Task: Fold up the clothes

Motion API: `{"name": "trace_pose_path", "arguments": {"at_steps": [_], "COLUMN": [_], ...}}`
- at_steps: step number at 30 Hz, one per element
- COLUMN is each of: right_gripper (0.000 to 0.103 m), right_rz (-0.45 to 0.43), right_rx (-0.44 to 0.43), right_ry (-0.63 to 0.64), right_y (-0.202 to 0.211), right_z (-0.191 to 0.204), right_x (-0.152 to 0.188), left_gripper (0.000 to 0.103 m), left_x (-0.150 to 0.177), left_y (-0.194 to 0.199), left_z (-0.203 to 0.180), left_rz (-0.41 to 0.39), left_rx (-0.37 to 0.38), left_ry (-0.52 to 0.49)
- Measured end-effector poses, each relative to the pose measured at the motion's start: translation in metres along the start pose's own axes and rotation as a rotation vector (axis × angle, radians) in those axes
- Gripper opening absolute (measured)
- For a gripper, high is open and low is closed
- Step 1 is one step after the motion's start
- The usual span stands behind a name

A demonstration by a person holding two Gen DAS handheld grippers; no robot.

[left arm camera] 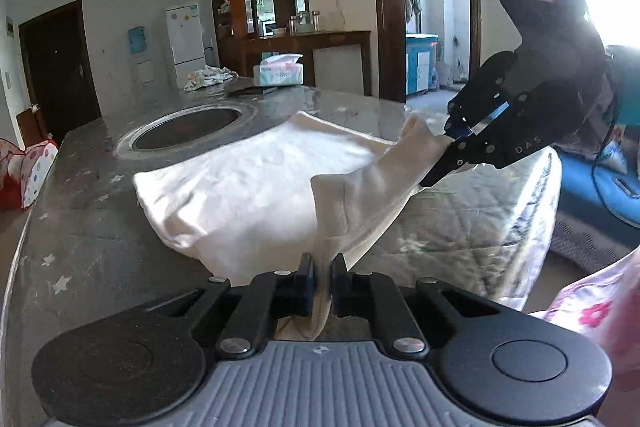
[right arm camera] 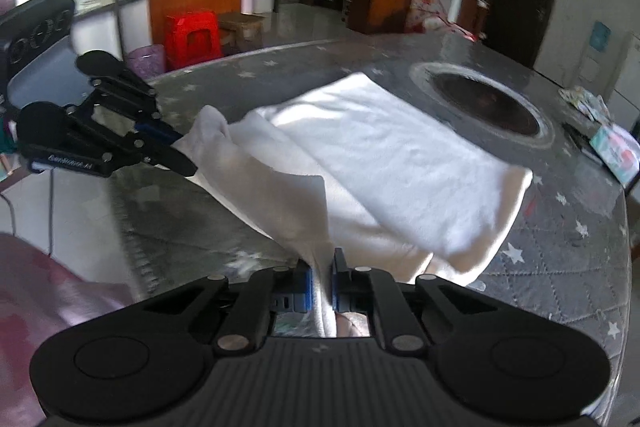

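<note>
Both tools clamped on one white garment, near edge lifted.
Left tool (left arm camera: 322, 273) and right tool (right arm camera: 322, 269) each pinch a corner of the white garment (left arm camera: 256, 179); the held edge hangs between them, the rest lies flat on the grey starred surface (left arm camera: 80, 211) beside a round recess (right arm camera: 486, 103).

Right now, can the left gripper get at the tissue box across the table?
Probably not. The left gripper is shut on the white garment, and the tissue box sits at the table's far edge, beyond the round inset.
</note>
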State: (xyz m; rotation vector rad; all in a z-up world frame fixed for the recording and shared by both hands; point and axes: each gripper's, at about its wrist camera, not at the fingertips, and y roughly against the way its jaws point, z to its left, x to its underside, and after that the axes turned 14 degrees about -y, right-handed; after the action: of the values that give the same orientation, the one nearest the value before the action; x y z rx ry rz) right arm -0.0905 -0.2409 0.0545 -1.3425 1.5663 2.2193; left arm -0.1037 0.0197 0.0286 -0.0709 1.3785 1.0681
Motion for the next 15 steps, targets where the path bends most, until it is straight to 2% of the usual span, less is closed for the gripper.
{"name": "trace_pose_path", "arguments": {"at_steps": [7,11,15], "right_gripper": [0.007,0.007,0.007], "right_rz": [0.044,0.03,0.01], "right_rx": [-0.098,-0.128,-0.111], "right_ry": [0.049,0.047,-0.004], "right_y": [0.05,0.069,0.058], "right_z": [0.027,0.031,0.008], "right_x": [0.006,-0.004,-0.027], "left_gripper": [0.008,0.008,0.007], "left_x": [-0.012,-0.029,-0.047], "left_y": [0.062,0.07,0.059], "left_z": [-0.017,-0.009,0.01], "left_rz": [-0.019,-0.042,-0.059], "left_rx": [0.058,0.012,-0.03], "left_ry": [0.032,0.013,-0.002]}}
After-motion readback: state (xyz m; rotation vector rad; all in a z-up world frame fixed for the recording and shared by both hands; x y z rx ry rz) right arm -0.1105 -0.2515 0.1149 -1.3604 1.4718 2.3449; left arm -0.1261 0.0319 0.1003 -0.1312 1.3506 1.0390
